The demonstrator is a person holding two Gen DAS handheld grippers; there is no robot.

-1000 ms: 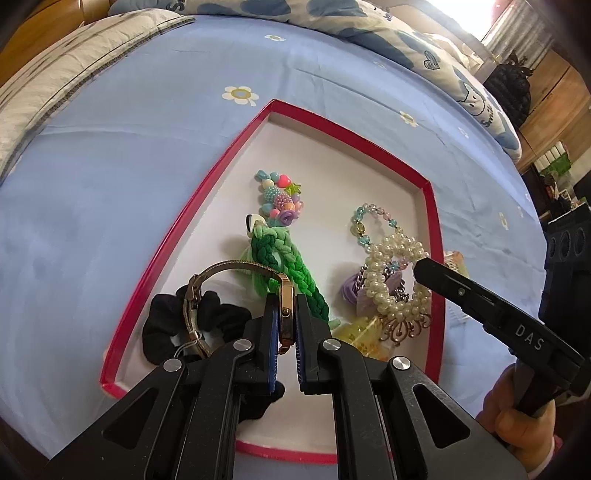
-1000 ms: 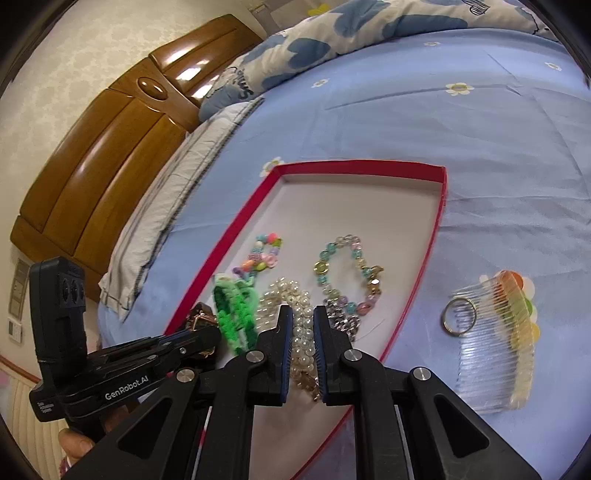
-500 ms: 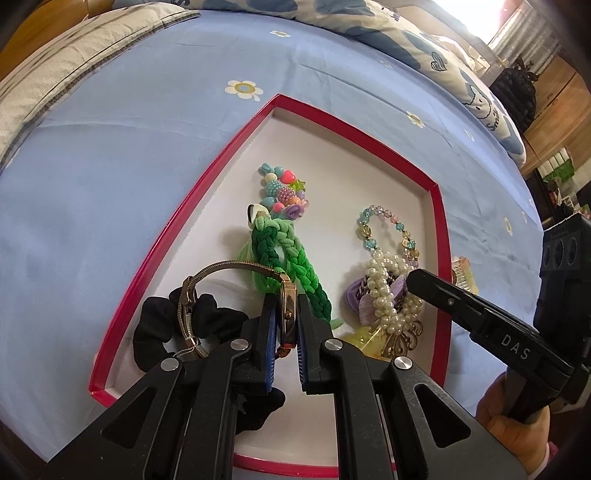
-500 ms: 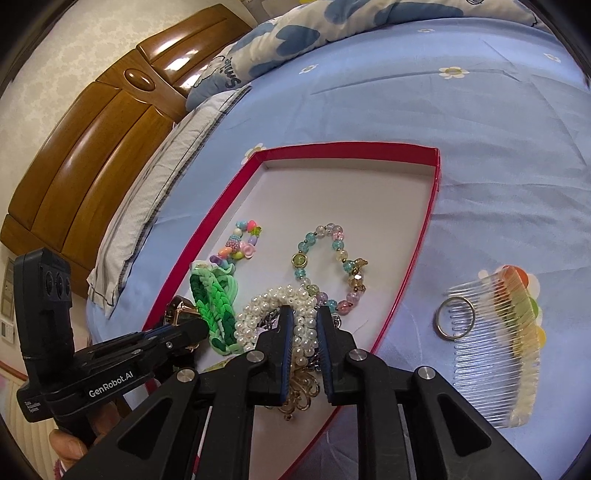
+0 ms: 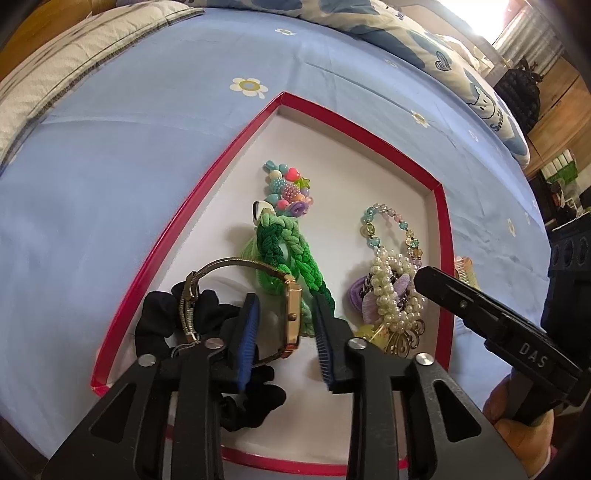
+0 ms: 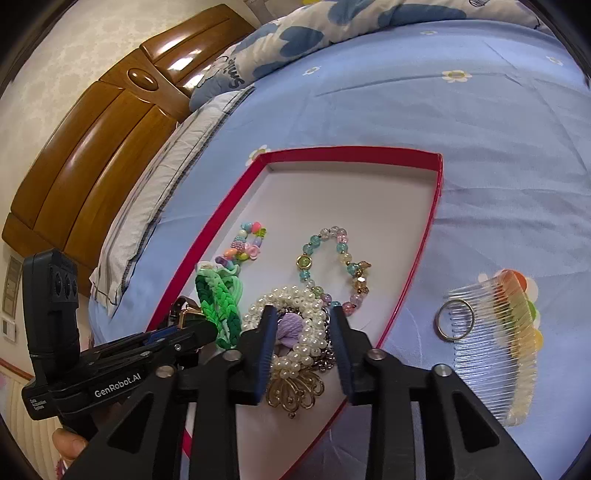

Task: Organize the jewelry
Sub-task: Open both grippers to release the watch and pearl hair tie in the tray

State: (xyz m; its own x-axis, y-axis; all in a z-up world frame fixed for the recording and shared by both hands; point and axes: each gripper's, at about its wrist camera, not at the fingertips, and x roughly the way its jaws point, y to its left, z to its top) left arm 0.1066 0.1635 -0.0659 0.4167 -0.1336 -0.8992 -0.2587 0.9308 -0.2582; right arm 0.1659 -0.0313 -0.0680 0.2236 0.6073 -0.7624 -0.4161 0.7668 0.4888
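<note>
Bedspread (image 5: 155, 155): jewelry-filled red tray (image 5: 369, 134).

Surface: bed (image 6: 461, 122) with light blue sheet printed with small daisies.
Head end: striped grey-white pillow (image 6: 166, 184) and blue-patterned quilt (image 6: 314, 33) along the bed's far edge.
Middle: red-rimmed tray (image 6: 351, 151) lying flat on the sheet.
Beside tray's right rim: clear comb (image 6: 491, 350) with coloured discs, metal ring (image 6: 454, 319) overlapping its teeth.
</note>
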